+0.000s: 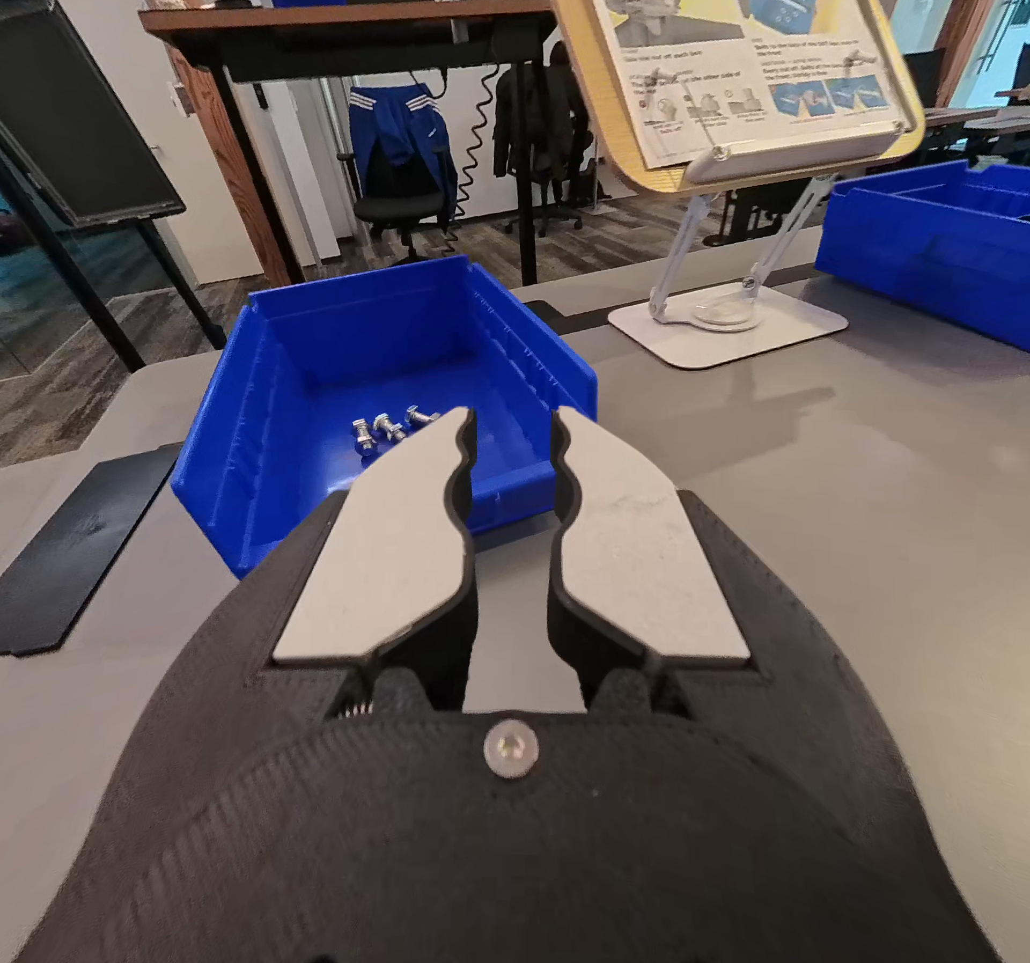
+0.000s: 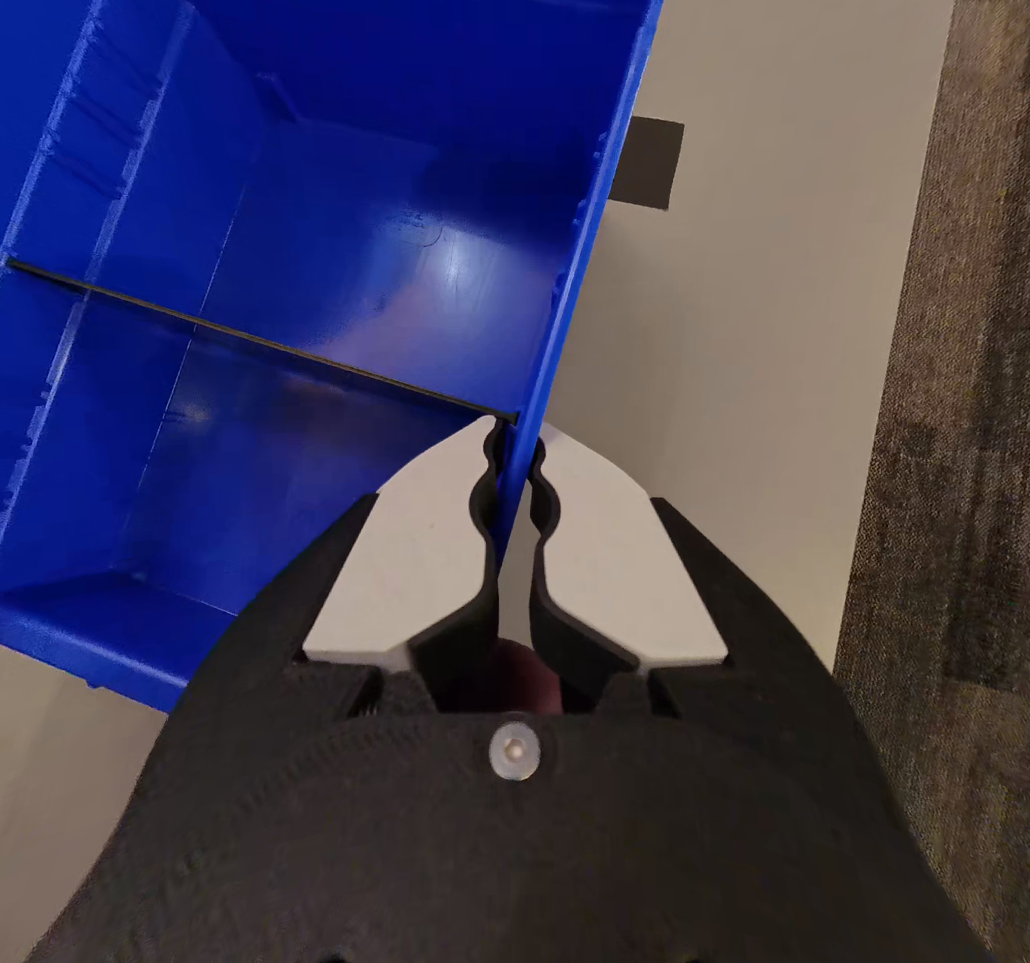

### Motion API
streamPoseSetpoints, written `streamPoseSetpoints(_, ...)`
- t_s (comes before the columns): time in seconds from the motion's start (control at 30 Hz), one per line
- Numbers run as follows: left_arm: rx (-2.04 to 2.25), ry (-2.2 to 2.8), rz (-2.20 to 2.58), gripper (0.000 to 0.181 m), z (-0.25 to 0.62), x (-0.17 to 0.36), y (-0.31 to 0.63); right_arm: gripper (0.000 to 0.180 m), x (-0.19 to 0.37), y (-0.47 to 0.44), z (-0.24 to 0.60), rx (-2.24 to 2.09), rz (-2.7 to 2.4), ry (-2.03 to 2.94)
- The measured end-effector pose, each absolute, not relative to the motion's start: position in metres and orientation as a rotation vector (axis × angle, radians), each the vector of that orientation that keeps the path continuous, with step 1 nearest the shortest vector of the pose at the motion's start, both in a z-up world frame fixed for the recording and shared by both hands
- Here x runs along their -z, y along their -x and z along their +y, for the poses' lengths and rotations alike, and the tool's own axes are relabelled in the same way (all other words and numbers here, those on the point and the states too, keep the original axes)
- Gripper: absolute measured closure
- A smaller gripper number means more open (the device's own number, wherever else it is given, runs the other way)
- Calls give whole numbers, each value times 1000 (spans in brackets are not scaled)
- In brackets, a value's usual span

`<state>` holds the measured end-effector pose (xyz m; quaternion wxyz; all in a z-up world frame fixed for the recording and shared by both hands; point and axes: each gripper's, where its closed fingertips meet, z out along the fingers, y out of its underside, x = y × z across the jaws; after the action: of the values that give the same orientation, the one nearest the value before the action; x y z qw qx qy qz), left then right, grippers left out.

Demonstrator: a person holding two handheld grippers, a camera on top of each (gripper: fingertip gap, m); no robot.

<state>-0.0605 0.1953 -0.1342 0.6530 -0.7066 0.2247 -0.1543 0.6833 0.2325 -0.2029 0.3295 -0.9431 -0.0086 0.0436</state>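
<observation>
Left black two-finger gripper (image 1: 513,423) with grey finger plates, released and holding nothing, hovering at the near lip of a small open-fronted blue plastic bin (image 1: 290,434) on the grey tabletop (image 1: 780,490), with a few silver metal bolts (image 1: 384,429) lying on the bin floor just left of the fingertips. Right black gripper (image 2: 515,434) clenched on the thin side wall of a large blue plastic bin (image 2: 557,323), right where a thin black divider (image 2: 251,337) meets that wall, one finger inside and one outside. Farther back on the tabletop, a white-footed stand carrying a printed instruction sheet (image 1: 741,44).

Blue bin (image 1: 390,345) holds silver bolts (image 1: 384,429) on a grey bench (image 1: 780,490). The left gripper (image 1: 513,434) is black with pale grey plates. A black divider (image 2: 251,340) crosses the other blue bin (image 2: 563,289); the carpet (image 2: 958,323) is mottled grey-brown.
</observation>
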Motion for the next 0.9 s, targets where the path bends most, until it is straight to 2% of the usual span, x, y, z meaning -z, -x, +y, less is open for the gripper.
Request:
streamPoseSetpoints(0.27,328,1666,488,152,206,143,72,172,205,-689,242,-79,11,2470)
streamPoseSetpoints(0.33,320,1664,485,151,207,142,75,156,198,-693,242,-39,9,2417)
streamPoseSetpoints(0.43,304,1676,491,149,208,141,78,149,169,-704,235,91,12,2313)
streamPoseSetpoints(0.57,279,1725,595,150,217,140,73,157,113,-694,211,279,-62,2145)
streamPoseSetpoints(0.67,256,1781,672,148,233,144,66,166,82,-650,193,207,-153,2037)
streamPoseSetpoints(0.9,200,1919,875,147,282,162,52,179,58,-505,162,4,-492,1845)
